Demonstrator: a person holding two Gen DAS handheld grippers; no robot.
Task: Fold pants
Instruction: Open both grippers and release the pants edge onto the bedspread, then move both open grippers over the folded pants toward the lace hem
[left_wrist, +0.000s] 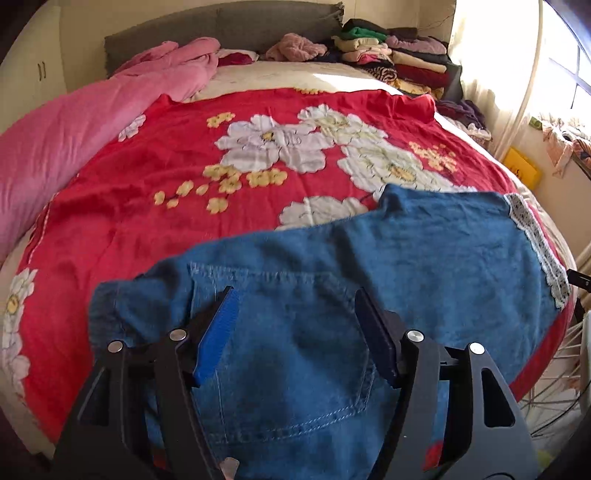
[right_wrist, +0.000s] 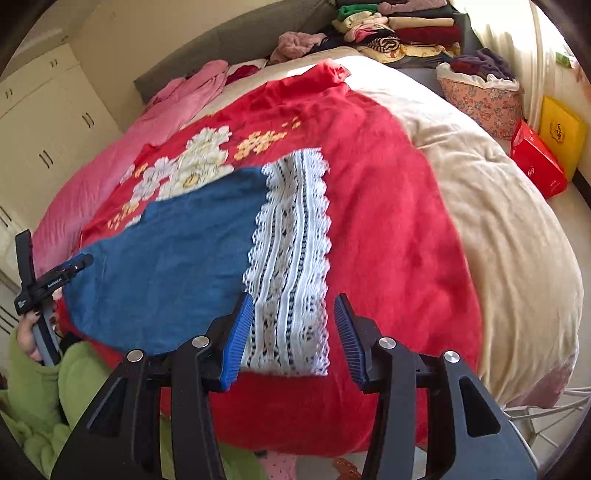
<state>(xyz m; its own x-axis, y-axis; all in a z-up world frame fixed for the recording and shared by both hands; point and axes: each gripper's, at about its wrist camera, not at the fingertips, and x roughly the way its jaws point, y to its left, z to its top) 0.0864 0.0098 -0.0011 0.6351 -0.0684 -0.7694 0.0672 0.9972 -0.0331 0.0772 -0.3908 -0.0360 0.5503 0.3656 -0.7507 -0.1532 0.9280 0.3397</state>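
A pair of blue denim pants (left_wrist: 332, 280) lay folded lengthwise across the near edge of the bed, on a red blanket printed with white and yellow flowers (left_wrist: 184, 155). Seen from the left wrist, a stitched back pocket (left_wrist: 280, 339) faced up at the near left end of the pants, and the legs ran off to the right, ending in a wide band of white lace trim (left_wrist: 535, 243). The left gripper (left_wrist: 295, 332) hovered over that pocket with its black fingers and blue pads spread apart, pinching nothing. From the right wrist, the right gripper (right_wrist: 293, 338) was likewise spread wide, its blue pads standing either side of the near end of the lace trim (right_wrist: 291, 258), with no cloth between them. At the far left of that view the left gripper (right_wrist: 74, 266) showed beside the denim, held by a hand (right_wrist: 31, 339) in a green fleece sleeve (right_wrist: 55, 398). A pink quilt (left_wrist: 74, 125) was bunched along the left side of the bed, and a cream blanket (right_wrist: 498, 229) covered the right side. Stacks of folded clothes (left_wrist: 391, 55) sat at the far right corner near the grey headboard (left_wrist: 221, 29). A yellow box (right_wrist: 561, 129) and a red box (right_wrist: 539, 162) rested beyond the bed on the right.
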